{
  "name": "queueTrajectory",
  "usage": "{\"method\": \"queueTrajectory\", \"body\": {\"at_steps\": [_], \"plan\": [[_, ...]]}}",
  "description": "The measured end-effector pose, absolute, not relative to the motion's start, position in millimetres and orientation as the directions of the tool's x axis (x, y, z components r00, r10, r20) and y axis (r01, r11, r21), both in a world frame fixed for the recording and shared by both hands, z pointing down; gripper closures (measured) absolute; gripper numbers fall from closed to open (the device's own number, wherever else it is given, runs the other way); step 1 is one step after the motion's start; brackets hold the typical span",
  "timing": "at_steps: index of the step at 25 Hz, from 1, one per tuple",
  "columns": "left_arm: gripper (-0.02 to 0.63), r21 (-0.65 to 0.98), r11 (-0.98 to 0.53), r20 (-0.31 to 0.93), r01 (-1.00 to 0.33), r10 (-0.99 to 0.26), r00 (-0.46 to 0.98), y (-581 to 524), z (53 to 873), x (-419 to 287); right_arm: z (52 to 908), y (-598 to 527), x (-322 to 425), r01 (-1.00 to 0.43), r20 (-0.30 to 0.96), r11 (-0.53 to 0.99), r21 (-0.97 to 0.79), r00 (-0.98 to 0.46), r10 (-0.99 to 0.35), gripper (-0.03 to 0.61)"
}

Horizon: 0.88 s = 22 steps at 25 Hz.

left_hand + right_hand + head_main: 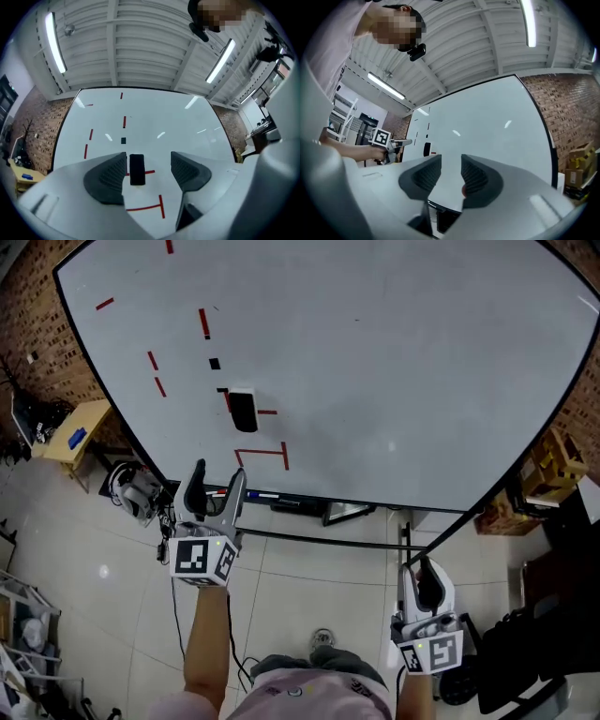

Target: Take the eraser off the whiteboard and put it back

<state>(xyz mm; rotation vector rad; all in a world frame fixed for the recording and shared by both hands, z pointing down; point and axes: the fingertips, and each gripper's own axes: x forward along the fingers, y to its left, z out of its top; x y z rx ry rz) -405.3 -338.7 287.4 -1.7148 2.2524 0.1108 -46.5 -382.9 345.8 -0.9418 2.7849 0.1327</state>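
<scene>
The black eraser (242, 411) sticks upright on the whiteboard (403, 352), among short red marker lines. My left gripper (217, 486) is held up below the eraser and short of the board, not touching it. In the left gripper view the eraser (137, 169) shows in the gap of the left gripper (147, 165), nearer the left pad; the jaws are open and hold nothing. My right gripper (424, 583) hangs lower at the right, by the board's bottom edge. Its jaws (451, 176) stand a narrow gap apart and are empty. The eraser (426, 149) is small and far off there.
A marker ledge (281, 499) with pens runs under the board. At the left stand a wooden table (77, 432) and gear on the floor (137, 491). Cardboard boxes (548, 470) and dark equipment (525, 652) crowd the right. Cables trail across the tiled floor.
</scene>
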Motion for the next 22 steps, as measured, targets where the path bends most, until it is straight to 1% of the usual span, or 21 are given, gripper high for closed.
{"method": "queueTrajectory", "body": {"at_steps": [1, 6, 8, 9, 11, 15, 18, 19, 20, 21, 22], "plan": [[0.327, -0.135, 0.291, -0.283, -0.947, -0.927, -0.245, -358, 288, -416, 347, -392, -51, -0.599, -0.213, 0.801, 0.013, -0.784, -0.583, 0.453], [0.251, -0.148, 0.299, -0.167, -0.943, -0.947, -0.274, -452, 313, -469, 364, -423, -69, -0.579, -0.168, 0.815, 0.003, -0.804, -0.57, 0.453], [0.245, -0.138, 0.291, -0.131, -0.947, -0.953, -0.274, -478, 324, -484, 373, -431, -70, -0.584, -0.142, 0.812, -0.011, -0.803, -0.579, 0.453], [0.231, -0.134, 0.292, -0.119, -0.947, -0.953, -0.277, -487, 329, -491, 378, -436, -70, -0.589, -0.129, 0.808, -0.02, -0.8, -0.586, 0.453], [0.224, -0.139, 0.315, -0.13, -0.939, -0.946, -0.298, -500, 332, -501, 387, -445, -71, -0.605, -0.103, 0.796, -0.031, -0.79, -0.605, 0.453], [0.225, -0.148, 0.343, -0.222, -0.928, -0.926, -0.307, -500, 333, -503, 400, -454, -68, -0.655, -0.052, 0.755, -0.04, -0.753, -0.656, 0.454], [0.225, -0.148, 0.344, -0.241, -0.927, -0.922, -0.304, -501, 334, -503, 403, -455, -70, -0.678, -0.039, 0.734, -0.046, -0.733, -0.679, 0.454], [0.229, -0.152, 0.343, -0.236, -0.927, -0.923, -0.303, -500, 334, -504, 402, -453, -72, -0.682, -0.035, 0.73, -0.042, -0.73, -0.683, 0.458], [0.257, -0.158, 0.34, -0.224, -0.927, -0.927, -0.302, -498, 335, -505, 402, -451, -74, -0.684, -0.033, 0.728, -0.038, -0.727, -0.685, 0.462], [0.338, -0.165, 0.334, -0.207, -0.928, -0.931, -0.299, -496, 335, -507, 401, -447, -76, -0.686, -0.032, 0.726, -0.035, -0.726, -0.687, 0.465], [0.344, -0.17, 0.324, -0.193, -0.931, -0.937, -0.292, -495, 335, -508, 399, -443, -77, -0.689, -0.033, 0.724, -0.033, -0.724, -0.689, 0.465]]}}
